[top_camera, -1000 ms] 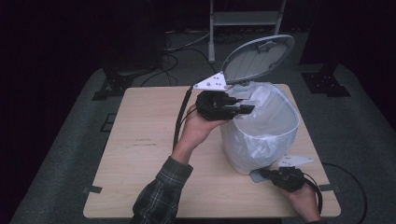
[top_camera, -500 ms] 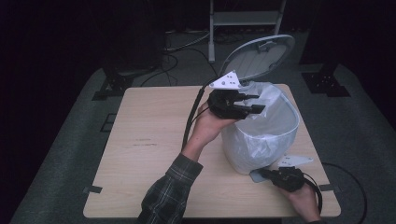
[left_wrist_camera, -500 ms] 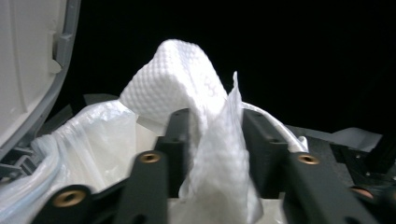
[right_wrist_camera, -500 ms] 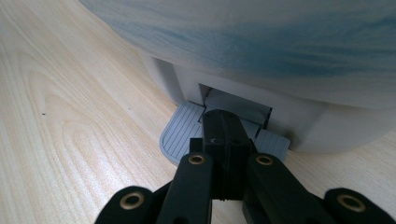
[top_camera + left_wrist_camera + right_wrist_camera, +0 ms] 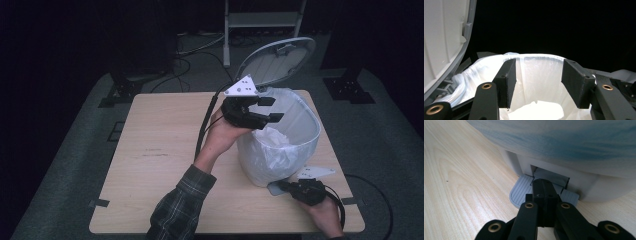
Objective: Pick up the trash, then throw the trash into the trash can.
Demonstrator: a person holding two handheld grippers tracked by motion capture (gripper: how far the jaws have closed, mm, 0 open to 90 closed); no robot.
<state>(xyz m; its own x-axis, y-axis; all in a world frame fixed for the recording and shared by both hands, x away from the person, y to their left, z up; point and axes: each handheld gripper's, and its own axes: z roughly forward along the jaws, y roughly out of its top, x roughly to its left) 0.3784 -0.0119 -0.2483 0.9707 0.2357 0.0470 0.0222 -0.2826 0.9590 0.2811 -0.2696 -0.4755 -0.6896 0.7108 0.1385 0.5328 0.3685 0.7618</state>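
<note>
The left claw (image 5: 264,110) hangs over the near-left rim of the pedal bin (image 5: 300,130), released: its jaws have just been opening and nothing sits between them. Below them, inside the bin, lies crumpled white paper (image 5: 536,111) on the white liner bag (image 5: 536,75). The bin's grey lid (image 5: 277,60) stands raised behind the claw. The right claw (image 5: 544,195) is clenched, empty, its closed tips pressing down on the grey pedal (image 5: 521,191) at the bin's foot. The bin stands on the right half of the wooden desk (image 5: 160,150).
</note>
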